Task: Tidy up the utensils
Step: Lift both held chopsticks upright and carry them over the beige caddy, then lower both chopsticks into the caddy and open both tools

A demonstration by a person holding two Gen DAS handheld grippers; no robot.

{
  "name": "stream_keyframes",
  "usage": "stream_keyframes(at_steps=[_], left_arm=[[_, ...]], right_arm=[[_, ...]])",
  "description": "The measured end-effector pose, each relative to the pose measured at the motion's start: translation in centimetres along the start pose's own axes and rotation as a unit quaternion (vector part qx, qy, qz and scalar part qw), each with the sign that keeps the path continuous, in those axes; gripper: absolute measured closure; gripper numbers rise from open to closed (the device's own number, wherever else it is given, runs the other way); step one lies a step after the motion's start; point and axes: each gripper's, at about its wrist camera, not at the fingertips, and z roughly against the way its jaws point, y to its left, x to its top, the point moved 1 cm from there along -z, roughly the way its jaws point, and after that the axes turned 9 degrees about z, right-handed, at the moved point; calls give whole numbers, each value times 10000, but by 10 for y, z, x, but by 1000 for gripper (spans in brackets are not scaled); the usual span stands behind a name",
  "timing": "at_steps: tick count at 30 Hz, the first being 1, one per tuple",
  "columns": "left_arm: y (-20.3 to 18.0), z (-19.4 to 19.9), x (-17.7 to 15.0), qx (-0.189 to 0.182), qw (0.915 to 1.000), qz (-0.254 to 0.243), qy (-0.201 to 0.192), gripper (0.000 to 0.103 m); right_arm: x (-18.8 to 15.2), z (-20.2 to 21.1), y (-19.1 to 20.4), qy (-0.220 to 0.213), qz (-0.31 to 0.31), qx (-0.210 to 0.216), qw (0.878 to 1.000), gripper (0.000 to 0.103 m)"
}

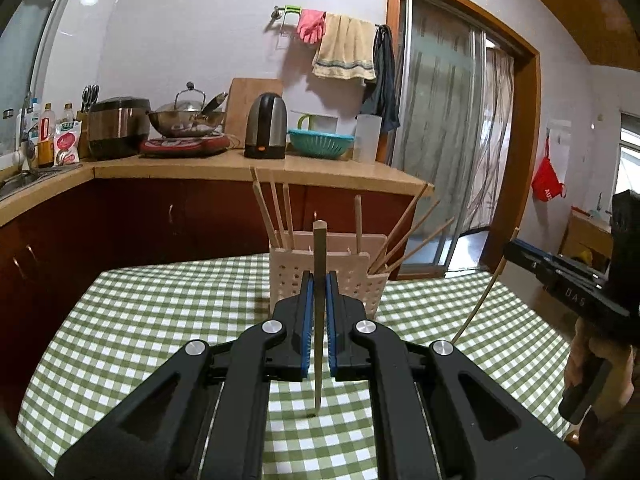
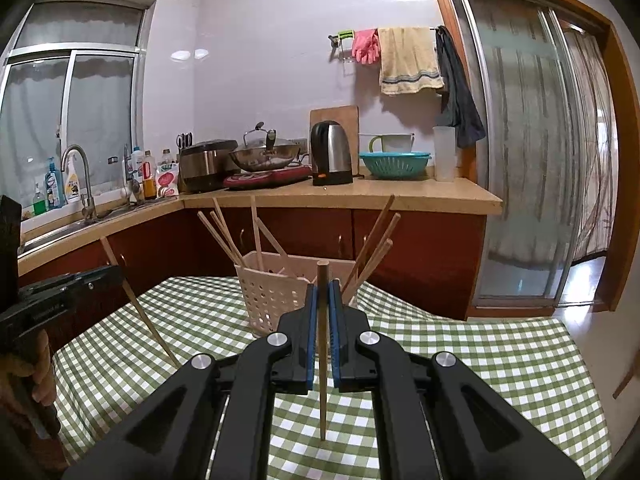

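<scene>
Each claw grips one chopstick upright between its blue pads: the left claw is closed on a chopstick whose thin tip hangs just above, or perhaps touches, the checked cloth of the worktop, and the right claw is closed on its own chopstick in the same way. Straight ahead of both claws stands the pale perforated holder, already carrying several chopsticks that lean outward to either side. The main risk is a collision at the holder: if both claws go in together, they crowd one narrow opening and the sticks or the claw bodies may knock each other. The sticks already leaning there are loose, so a chopstick brought down at an angle can strike them, lever them out, or jam on the rim instead of dropping in. The holder looks light, so a push from a stick caught in its holes could slide or tip it on the cloth. The grip is near mid-length on a smooth, tapering stick, so it may pivot or slip between the pads when its tip meets anything. From the left claw's camera, it is hard to tell how the holder's sections divide, so the free slot is a guess.
</scene>
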Motion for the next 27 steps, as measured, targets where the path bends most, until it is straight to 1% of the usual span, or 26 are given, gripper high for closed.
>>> stream_keyframes(at_steps=[6,12,13,22,27], left_arm=[[-7,2,25,-155,9996,-30,-227,96],[-16,-1,57,-236,9974,-183,-662,96],[-18,-3,64,-235,9965,-232,-774,96],[-21,-27,109,-212,9907,-324,-1308,96],[-22,-47,128,-168,9882,-347,-1482,96]], right_arm=[[22,1,1,-243,103,-5,9997,97],[56,-4,-1,-616,239,-11,9978,97],[60,-5,-1,-660,255,-13,9975,97],[100,-34,-10,-1105,311,-25,9934,97],[110,-51,-15,-1208,308,-10,9922,97]])
